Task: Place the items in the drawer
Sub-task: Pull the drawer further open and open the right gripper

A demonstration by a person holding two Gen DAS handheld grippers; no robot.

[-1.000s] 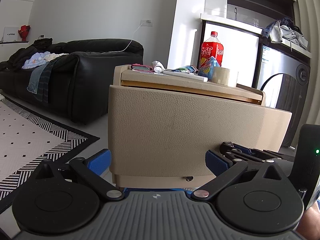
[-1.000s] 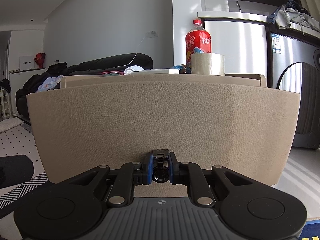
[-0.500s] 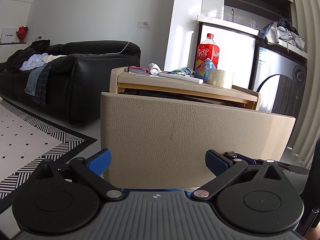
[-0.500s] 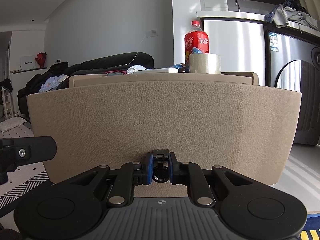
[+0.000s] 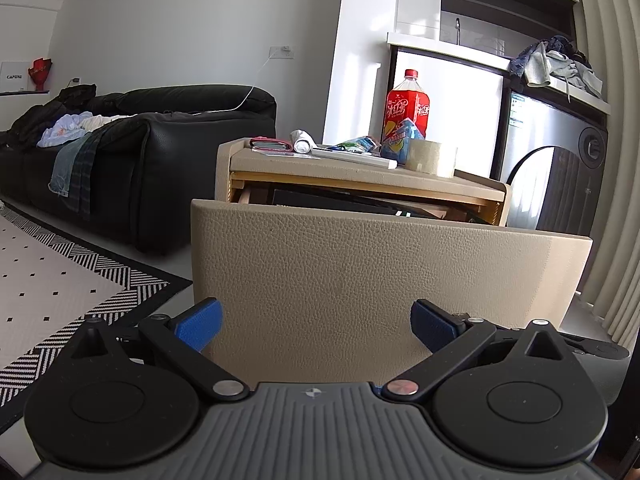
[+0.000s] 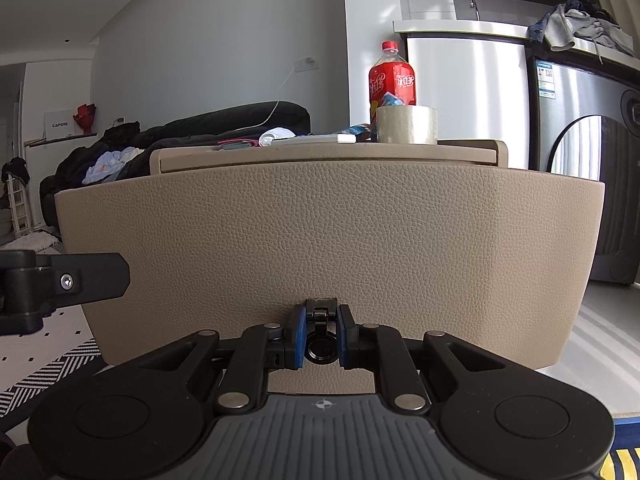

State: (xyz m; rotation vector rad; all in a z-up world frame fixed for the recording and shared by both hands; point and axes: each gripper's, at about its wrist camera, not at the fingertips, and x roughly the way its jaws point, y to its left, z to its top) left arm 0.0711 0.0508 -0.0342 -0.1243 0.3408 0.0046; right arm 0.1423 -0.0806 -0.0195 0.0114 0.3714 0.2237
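The right gripper [image 6: 319, 342] is clenched on the drawer pull [image 6: 319, 350], low and central on the drawer front [image 6: 328, 248]. The left gripper [image 5: 316, 322], jaws spread and holding nothing, hovers before the same panel, with the items above and behind it.

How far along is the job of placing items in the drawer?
Done: beige leather-textured drawer partly open. In hand: right tool shut on its small black metal pull; left tool open, empty. Left: clear tape roll and red drink bottle remain on top.

pebbled matt leatherette drawer front [image 6: 328, 248]; bare wood frame [image 5: 360, 190] behind.
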